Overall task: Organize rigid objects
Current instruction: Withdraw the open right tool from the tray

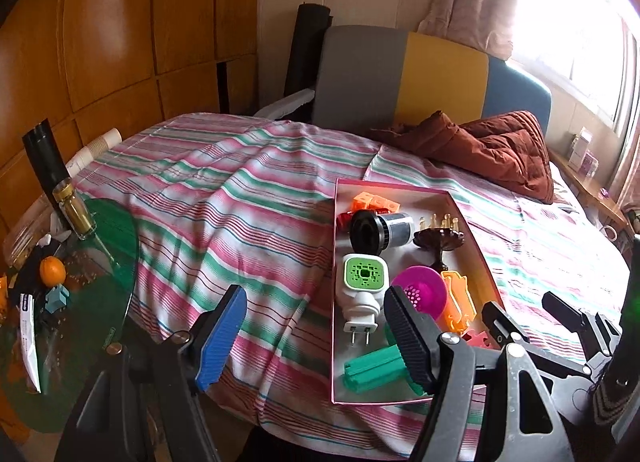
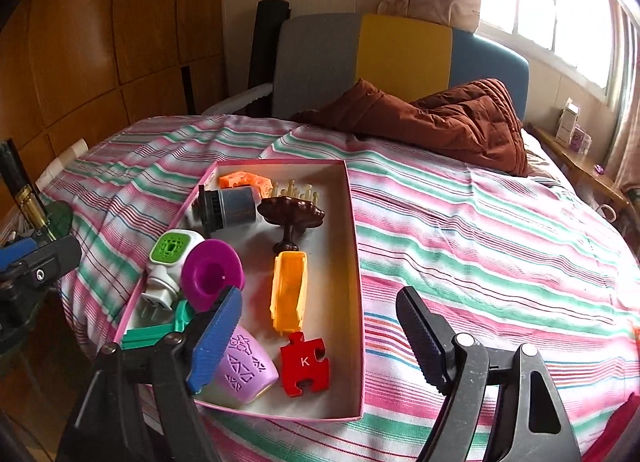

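A pink-rimmed box (image 2: 355,262) lies on the striped bed. In it are a red puzzle piece marked K (image 2: 304,362), a lilac cup (image 2: 246,374), an orange toy truck (image 2: 288,290), a purple funnel (image 2: 212,274), a white plug-in device with a green face (image 2: 172,250), a green bar (image 2: 152,334), a brown stand (image 2: 290,217), a black and grey cylinder (image 2: 228,209) and an orange block (image 2: 244,179). My right gripper (image 2: 320,346) hangs open over the box's near end, holding nothing. My left gripper (image 1: 316,338) is open at the box's (image 1: 335,221) left side, empty.
A brown quilt (image 2: 440,117) lies by the grey, yellow and blue headboard (image 2: 400,53). Left of the bed stands a green glass table (image 1: 100,262) with an orange (image 1: 52,270) and a bottle (image 1: 76,213). A wooden ledge (image 2: 580,169) runs under the window. Something red (image 2: 622,418) lies at the right edge.
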Action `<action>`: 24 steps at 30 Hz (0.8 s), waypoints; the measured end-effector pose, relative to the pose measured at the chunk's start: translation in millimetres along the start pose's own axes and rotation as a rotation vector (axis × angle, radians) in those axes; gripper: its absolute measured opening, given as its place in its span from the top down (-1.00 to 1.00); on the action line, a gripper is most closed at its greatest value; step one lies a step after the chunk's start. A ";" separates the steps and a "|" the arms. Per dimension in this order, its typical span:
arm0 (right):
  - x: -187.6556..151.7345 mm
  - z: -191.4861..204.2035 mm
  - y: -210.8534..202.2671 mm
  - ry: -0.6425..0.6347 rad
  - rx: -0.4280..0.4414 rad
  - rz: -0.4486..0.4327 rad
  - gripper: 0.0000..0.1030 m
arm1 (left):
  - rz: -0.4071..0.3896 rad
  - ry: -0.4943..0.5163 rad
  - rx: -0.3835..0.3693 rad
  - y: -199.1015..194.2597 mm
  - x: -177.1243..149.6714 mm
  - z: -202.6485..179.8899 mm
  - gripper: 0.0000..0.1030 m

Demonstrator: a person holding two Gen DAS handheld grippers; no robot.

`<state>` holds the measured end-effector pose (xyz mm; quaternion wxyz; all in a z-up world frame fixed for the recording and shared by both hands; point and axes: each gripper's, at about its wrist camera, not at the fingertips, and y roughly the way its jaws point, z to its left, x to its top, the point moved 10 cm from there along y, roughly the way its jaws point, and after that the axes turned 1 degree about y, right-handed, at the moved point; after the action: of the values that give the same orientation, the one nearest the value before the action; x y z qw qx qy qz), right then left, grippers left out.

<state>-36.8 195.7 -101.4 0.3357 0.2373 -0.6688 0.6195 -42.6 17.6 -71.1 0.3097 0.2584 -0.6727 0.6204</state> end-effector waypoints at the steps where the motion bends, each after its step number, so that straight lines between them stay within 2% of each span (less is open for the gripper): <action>1: 0.0 -0.4 -0.8 0.002 0.000 -0.001 -0.55 | -0.001 0.000 -0.002 -1.0 -0.3 -0.3 -0.41; 19: -6.7 2.4 2.8 0.002 0.003 0.021 -0.56 | -0.009 0.029 -0.004 -4.7 -2.0 -2.8 -0.40; 24: -7.0 5.3 2.5 -0.005 0.007 0.020 -0.56 | -0.015 0.032 0.005 -3.3 -1.7 -0.4 -0.17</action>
<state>-34.9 190.1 -108.4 0.3270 0.2332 -0.6698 0.6246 -39.1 17.6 -70.2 0.3246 0.2541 -0.6641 0.6237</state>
